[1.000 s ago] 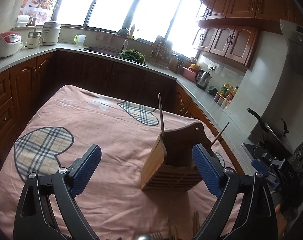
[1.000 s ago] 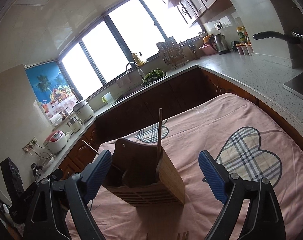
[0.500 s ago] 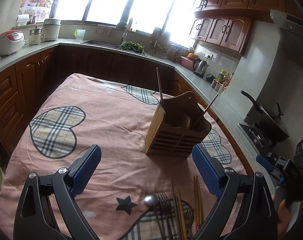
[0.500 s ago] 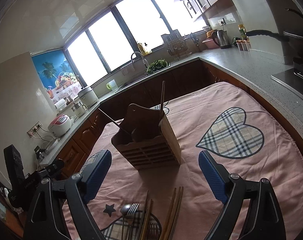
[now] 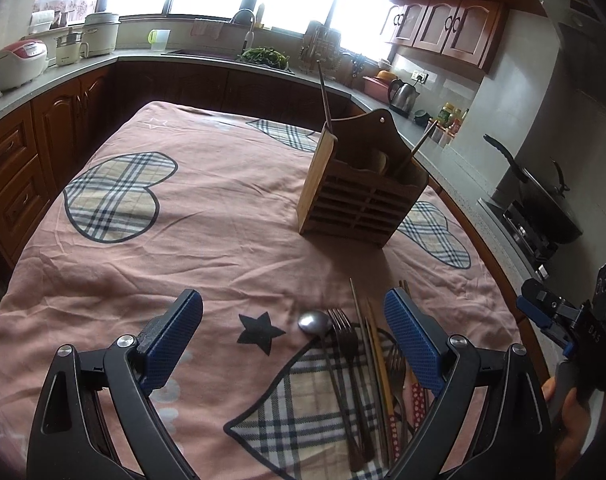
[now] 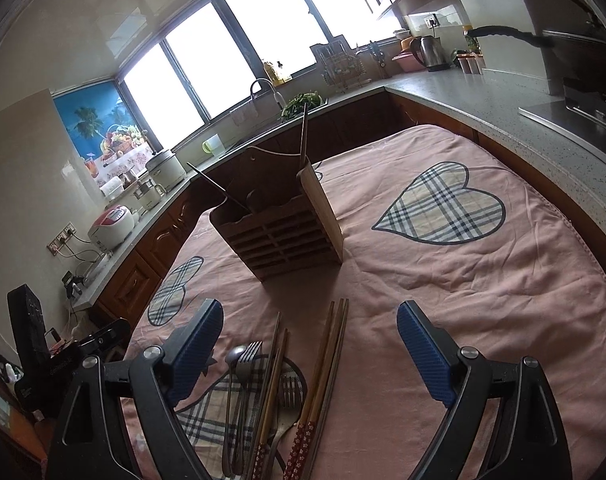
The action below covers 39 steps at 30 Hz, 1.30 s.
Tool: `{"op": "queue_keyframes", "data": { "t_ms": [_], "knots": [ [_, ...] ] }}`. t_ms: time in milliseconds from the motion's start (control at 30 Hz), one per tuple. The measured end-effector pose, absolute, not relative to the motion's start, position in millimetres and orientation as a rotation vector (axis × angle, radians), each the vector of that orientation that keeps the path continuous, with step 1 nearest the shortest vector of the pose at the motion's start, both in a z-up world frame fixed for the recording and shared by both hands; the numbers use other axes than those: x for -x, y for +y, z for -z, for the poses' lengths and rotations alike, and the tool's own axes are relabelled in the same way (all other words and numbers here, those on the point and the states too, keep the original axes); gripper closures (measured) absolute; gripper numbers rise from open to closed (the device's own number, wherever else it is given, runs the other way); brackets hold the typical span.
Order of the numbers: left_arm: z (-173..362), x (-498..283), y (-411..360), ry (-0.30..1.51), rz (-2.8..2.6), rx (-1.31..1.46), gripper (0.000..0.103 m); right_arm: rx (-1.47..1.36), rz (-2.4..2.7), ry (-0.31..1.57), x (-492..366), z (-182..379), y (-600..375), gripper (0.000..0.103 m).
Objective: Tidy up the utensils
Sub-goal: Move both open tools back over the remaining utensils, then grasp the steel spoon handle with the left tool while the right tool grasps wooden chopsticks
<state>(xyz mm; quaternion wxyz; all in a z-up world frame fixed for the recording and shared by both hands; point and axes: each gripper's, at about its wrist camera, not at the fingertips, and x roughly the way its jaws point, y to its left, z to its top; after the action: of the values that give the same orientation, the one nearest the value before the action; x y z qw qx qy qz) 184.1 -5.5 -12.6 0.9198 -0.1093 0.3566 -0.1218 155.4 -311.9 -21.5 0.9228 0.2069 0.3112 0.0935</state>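
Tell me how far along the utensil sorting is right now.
Barely started. The wooden holder already has a couple of sticks standing in it. Both the left gripper and the right gripper are open and empty. The spoon, forks and chopsticks lie on the cloth.

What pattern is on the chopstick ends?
Red with small white flowers on the chopsticks, clearest in the right wrist view.

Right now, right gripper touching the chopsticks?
Apart. Right wrist view: right gripper open, pads above the cloth, chopsticks lying free between them.
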Motion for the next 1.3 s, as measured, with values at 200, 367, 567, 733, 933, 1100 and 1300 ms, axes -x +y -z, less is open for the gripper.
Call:
{"op": "queue_keyframes", "data": {
  "t_ms": [200,367,567,733,933,1100,1300],
  "knots": [
    [28,-182,-11,0.773,0.261,0.214,0.009,-0.419,-0.195,0.658,-153,29,-307,0.013],
    [36,-183,-15,0.797,0.26,0.196,0.009,-0.409,-0.196,0.672,-155,36,-304,0.013],
    [45,-186,-20,0.825,0.257,0.164,0.009,-0.389,-0.184,0.716,-163,50,-298,0.014],
    [56,-193,-27,0.862,0.253,0.124,0.016,-0.366,-0.176,0.755,-172,61,-294,0.023],
    [74,-205,-43,0.931,0.264,0.069,0.039,-0.346,-0.148,0.812,-184,76,-293,0.054],
    [86,-215,-54,0.991,0.286,0.07,0.046,-0.329,-0.15,0.849,-195,84,-291,0.067],
    [94,-226,-64,1.032,0.303,0.059,0.056,-0.323,-0.156,0.885,-211,94,-288,0.073]
  ]
}}
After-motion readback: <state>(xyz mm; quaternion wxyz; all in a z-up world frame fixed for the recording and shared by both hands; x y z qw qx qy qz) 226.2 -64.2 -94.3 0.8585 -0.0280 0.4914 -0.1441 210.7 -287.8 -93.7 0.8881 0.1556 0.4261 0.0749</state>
